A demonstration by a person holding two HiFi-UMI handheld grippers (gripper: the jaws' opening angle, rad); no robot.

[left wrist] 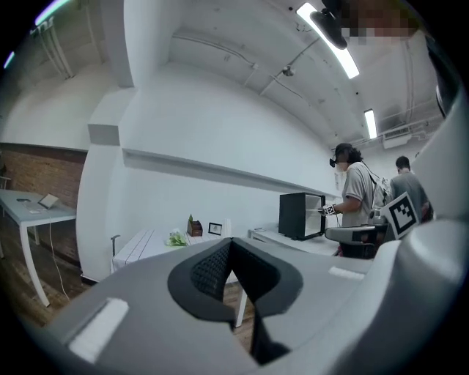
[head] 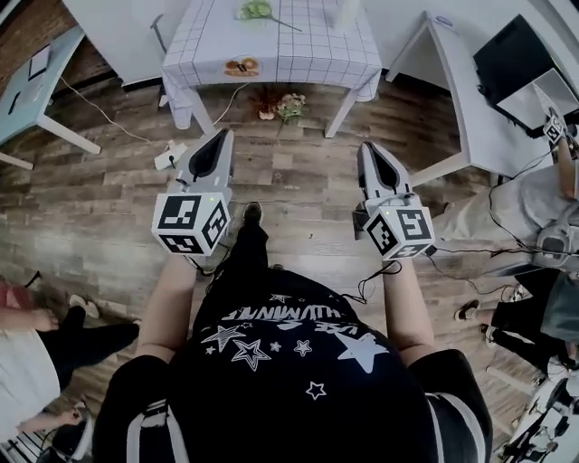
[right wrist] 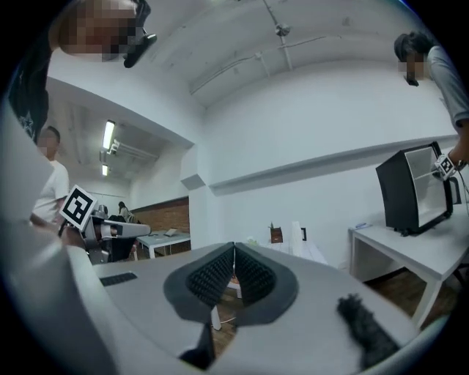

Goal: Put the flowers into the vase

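The far worktop (head: 298, 50) is cut off by the head view's top edge, and a pale upright thing (head: 345, 13) on it is too blurred to name. A green sprig (head: 258, 10) lies left of it. The flowers (head: 282, 107) lie on the floor under the worktop, seen in the head view alone. Only the left claw view shows a small frame (left wrist: 215, 229) on the worktop. The left claw (head: 221, 136) and right claw (head: 367, 147) are clenched and empty, well short of the flowers
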